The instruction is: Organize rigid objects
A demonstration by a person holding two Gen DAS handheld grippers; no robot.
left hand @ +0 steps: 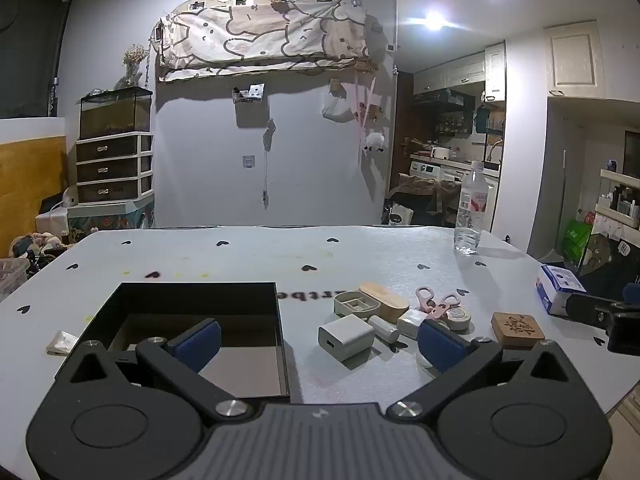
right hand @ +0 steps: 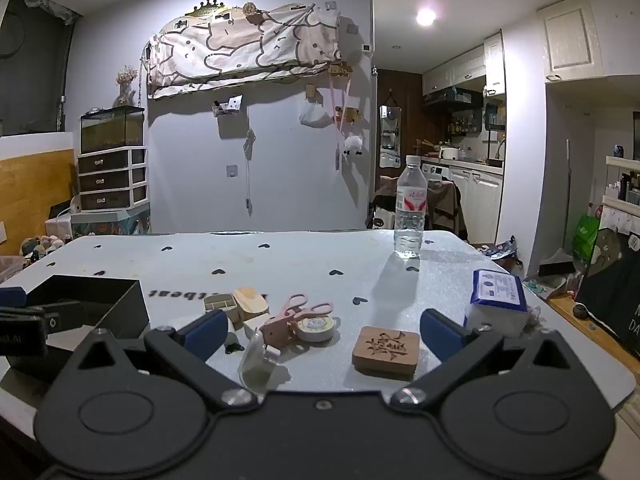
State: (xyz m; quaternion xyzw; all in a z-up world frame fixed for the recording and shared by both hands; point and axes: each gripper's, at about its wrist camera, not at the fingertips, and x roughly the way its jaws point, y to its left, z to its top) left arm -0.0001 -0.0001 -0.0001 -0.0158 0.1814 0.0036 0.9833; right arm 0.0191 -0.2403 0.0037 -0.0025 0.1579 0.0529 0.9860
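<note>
An open black box (left hand: 192, 304) sits on the table at the left, also seen as the black box (right hand: 92, 300) from the right wrist. To its right lie small objects: a white charger cube (left hand: 346, 337), a small white cylinder (left hand: 384, 329), a cream compartment case (left hand: 356, 305) with a wooden lid (left hand: 386, 300), pink scissors (left hand: 436, 302), a round tape roll (left hand: 458, 318) and a carved wooden block (left hand: 517, 330). My left gripper (left hand: 320, 338) stands open just short of the charger, nothing held. My right gripper (right hand: 324, 330) is open too, with the scissors (right hand: 298, 312), tape roll (right hand: 316, 328) and wooden block (right hand: 386, 350) ahead.
A clear water bottle (right hand: 409, 212) stands at the table's far right. A blue and white tissue pack (right hand: 498, 296) lies near the right edge. A small white packet (left hand: 62, 342) lies left of the box. A clear small jar (right hand: 256, 360) sits near the right gripper's left finger.
</note>
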